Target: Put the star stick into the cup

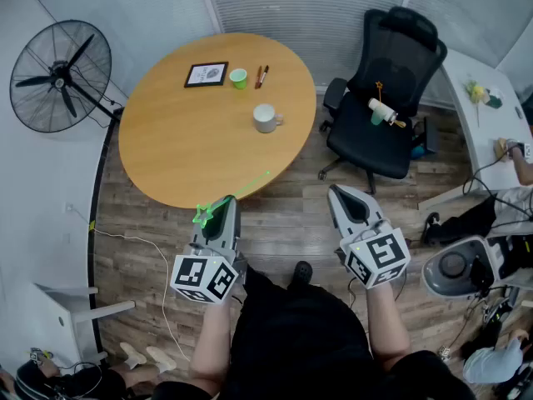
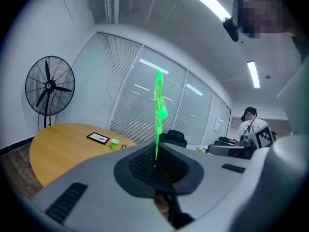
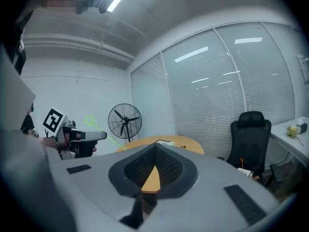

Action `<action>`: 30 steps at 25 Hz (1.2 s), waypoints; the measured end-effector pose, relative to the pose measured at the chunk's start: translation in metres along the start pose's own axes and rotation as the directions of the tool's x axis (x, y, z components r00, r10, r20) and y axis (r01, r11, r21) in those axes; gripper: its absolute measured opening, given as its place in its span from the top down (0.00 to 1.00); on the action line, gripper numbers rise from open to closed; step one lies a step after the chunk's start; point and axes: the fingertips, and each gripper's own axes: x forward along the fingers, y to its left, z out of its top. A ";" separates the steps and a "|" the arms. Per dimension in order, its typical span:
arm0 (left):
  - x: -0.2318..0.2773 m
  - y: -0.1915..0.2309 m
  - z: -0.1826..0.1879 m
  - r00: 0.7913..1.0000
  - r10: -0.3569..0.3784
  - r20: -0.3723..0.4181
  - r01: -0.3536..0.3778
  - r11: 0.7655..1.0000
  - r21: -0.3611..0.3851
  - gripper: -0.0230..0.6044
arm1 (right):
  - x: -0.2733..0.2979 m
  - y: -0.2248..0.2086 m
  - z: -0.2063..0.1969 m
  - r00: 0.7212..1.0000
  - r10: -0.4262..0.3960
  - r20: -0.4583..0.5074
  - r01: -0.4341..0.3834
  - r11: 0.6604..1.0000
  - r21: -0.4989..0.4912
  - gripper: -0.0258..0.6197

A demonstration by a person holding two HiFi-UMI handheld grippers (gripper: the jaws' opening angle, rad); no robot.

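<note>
**Operator:** As I look along my left gripper (image 2: 155, 164), its jaws clamp the thin translucent green star-tipped stick (image 2: 158, 111).

**Desk:** Right gripper (image 3: 155, 148)?

**Operator:** Jaws together, empty; the pale grey handled cup (image 1: 266, 117) stands well ahead of both.

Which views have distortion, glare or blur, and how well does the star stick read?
Left gripper view: dark fisheye corners, ceiling light glaring, star stick close-up, blown-out green and soft. Right gripper view: same dark corners, bowed window frames, stick thin and faint. Head view: sharpest, even light, stick readable in the left gripper.
</note>
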 end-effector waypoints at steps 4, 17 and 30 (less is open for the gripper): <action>-0.001 -0.008 0.003 1.000 -0.012 0.005 0.012 1.000 0.004 0.95 | -0.005 -0.002 -0.001 1.000 -0.003 -0.005 0.003 1.000 -0.005 0.95; -0.005 -0.030 -0.007 1.000 -0.010 -0.008 0.010 1.000 0.015 0.95 | -0.028 -0.006 -0.011 1.000 0.018 0.001 -0.018 1.000 -0.004 0.95; -0.011 -0.039 -0.018 1.000 -0.001 -0.025 0.001 1.000 0.014 0.95 | -0.043 -0.015 -0.024 1.000 0.008 -0.011 -0.007 0.997 0.076 0.95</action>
